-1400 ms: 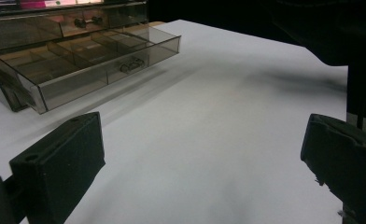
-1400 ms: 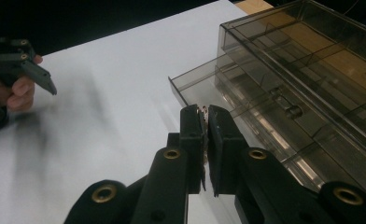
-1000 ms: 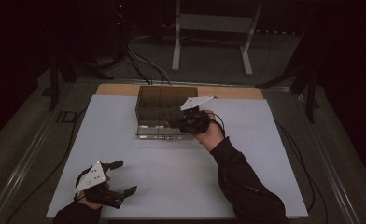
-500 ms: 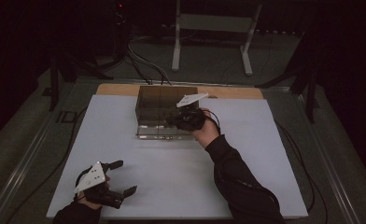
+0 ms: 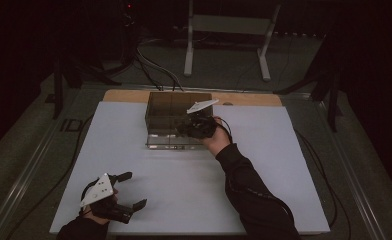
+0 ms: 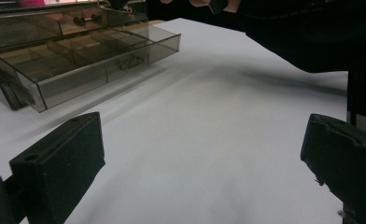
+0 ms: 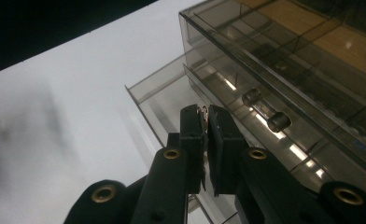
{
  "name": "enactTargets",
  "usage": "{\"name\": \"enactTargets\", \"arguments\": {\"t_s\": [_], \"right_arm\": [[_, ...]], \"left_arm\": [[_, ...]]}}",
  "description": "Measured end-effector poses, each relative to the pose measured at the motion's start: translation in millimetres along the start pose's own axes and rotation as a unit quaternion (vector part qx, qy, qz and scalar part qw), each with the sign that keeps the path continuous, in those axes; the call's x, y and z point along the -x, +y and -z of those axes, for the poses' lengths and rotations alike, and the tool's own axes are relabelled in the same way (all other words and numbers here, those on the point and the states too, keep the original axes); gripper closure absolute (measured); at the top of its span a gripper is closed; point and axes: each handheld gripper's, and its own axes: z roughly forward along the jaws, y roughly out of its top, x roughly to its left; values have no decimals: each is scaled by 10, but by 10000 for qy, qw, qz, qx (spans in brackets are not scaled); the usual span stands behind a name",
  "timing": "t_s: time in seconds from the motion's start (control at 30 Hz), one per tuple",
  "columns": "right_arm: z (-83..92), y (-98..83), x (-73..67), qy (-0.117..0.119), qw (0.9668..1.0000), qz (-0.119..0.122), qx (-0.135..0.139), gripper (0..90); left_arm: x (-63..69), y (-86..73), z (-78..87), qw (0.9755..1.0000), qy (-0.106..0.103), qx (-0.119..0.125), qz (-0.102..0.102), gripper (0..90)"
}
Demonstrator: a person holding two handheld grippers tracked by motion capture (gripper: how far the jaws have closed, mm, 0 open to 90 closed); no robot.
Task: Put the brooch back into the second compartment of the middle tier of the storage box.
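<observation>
Lowering small metal piece (image 7: pixel 203 112) into open drawer (image 7: pixel 162 100) of clear drawer box (image 5: pixel 176 117).
Right gripper (image 7: pixel 204 114): jaws nearly together, pinching piece over drawer; descend straight, release low. Left gripper (image 5: pixel 134 190): wide open, empty, well apart from box.

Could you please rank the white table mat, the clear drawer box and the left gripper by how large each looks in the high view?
1. white table mat
2. clear drawer box
3. left gripper, which sits nearer the camera, so it looks larger than it truly is.
</observation>
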Motion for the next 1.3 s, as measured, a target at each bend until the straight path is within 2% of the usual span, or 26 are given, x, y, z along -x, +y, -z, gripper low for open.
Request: {"name": "enactTargets", "arguments": {"t_s": [0.37, 1.3], "right_arm": [[-137, -74, 75, -45, 9998, -109, -167, 851], [-413, -108, 101, -171, 9975, -52, -686, 848]], "left_arm": [[2, -3, 0, 10000, 18, -6, 1, 3], [1, 3, 14, 10000, 22, 52, -1, 3]]}}
